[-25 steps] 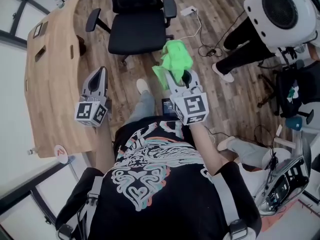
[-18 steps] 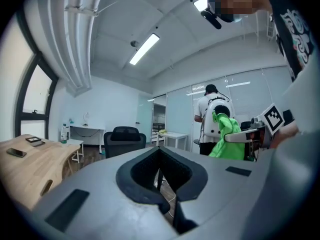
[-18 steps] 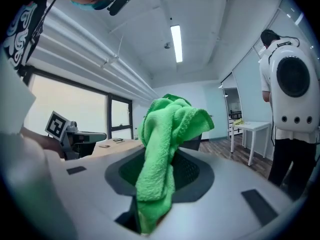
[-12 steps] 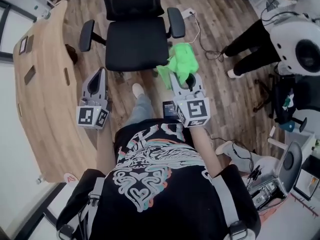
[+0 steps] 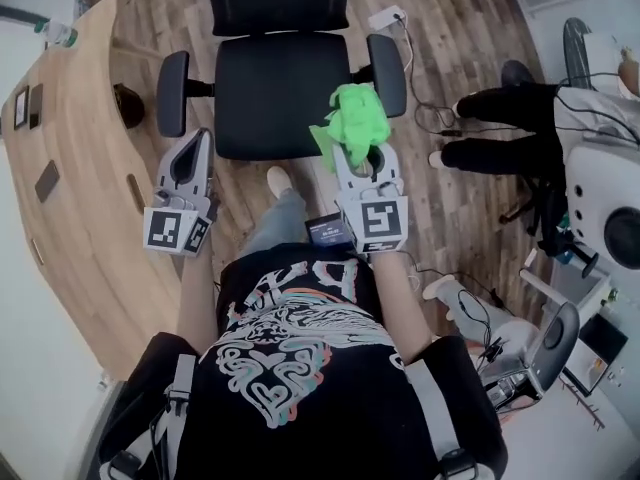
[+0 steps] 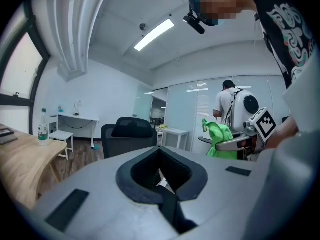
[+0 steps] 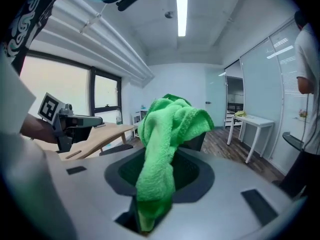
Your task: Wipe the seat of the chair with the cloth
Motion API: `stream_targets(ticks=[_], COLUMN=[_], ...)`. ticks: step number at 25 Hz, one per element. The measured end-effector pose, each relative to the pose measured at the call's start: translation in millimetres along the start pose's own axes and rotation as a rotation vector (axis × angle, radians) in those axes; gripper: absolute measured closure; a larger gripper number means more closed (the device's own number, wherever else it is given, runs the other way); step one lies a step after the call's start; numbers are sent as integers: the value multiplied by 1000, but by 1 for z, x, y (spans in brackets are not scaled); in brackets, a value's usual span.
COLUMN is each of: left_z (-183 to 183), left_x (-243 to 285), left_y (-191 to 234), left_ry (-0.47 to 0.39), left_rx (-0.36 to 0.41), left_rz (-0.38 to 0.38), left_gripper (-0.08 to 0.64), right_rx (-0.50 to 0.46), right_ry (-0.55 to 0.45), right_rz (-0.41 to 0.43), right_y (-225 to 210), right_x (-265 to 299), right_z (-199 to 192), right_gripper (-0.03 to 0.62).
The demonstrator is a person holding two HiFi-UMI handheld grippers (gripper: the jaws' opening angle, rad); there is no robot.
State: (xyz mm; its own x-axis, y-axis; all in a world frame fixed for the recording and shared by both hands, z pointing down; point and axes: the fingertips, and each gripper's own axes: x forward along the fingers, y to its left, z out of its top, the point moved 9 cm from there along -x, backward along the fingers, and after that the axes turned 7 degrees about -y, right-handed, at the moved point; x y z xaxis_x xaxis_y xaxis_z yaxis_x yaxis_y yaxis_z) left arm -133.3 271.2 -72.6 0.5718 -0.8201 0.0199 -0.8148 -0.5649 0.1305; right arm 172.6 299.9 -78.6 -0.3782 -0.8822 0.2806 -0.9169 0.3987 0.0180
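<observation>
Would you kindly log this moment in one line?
right gripper: shut on green cloth | left gripper: shut, empty | chair seat: no contact

Contents: black swivel office chair point(image 5: 283, 93), 1 | padded black armrests point(image 5: 173, 93), 2 | bright green terry cloth point(image 5: 352, 123), 1 | grey two-jaw grippers with marker cubes, 2: left gripper point(image 5: 198, 136), right gripper point(image 5: 350, 153) | curved pale wooden desk point(image 5: 70, 168), 1 | clear plastic bottle point(image 6: 43, 131), 1 | white power strip point(image 5: 386, 17), 1
</observation>
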Motion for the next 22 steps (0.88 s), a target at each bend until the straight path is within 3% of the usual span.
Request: stream_targets(ticks=[3,9,16,22], left_z=[-9,-20,-46,-81], left_x=[18,45,47,67], left_y=[17,40,67,61], left_ry=[21,51,78,130], left_rx=[13,37,-12,7], left_rz=[-10,7,97,69], left_gripper=[559,558,558,558], right_rx=[-23,-17,-44,-34], right_ry=[-20,67,102,172], right_rz=[-10,6,43,94], right_y=[-5,-17,-24,-26], right_x=[23,54,94,110], right_z=[-4,-17,-35,-65], right_gripper=[469,469,469,469])
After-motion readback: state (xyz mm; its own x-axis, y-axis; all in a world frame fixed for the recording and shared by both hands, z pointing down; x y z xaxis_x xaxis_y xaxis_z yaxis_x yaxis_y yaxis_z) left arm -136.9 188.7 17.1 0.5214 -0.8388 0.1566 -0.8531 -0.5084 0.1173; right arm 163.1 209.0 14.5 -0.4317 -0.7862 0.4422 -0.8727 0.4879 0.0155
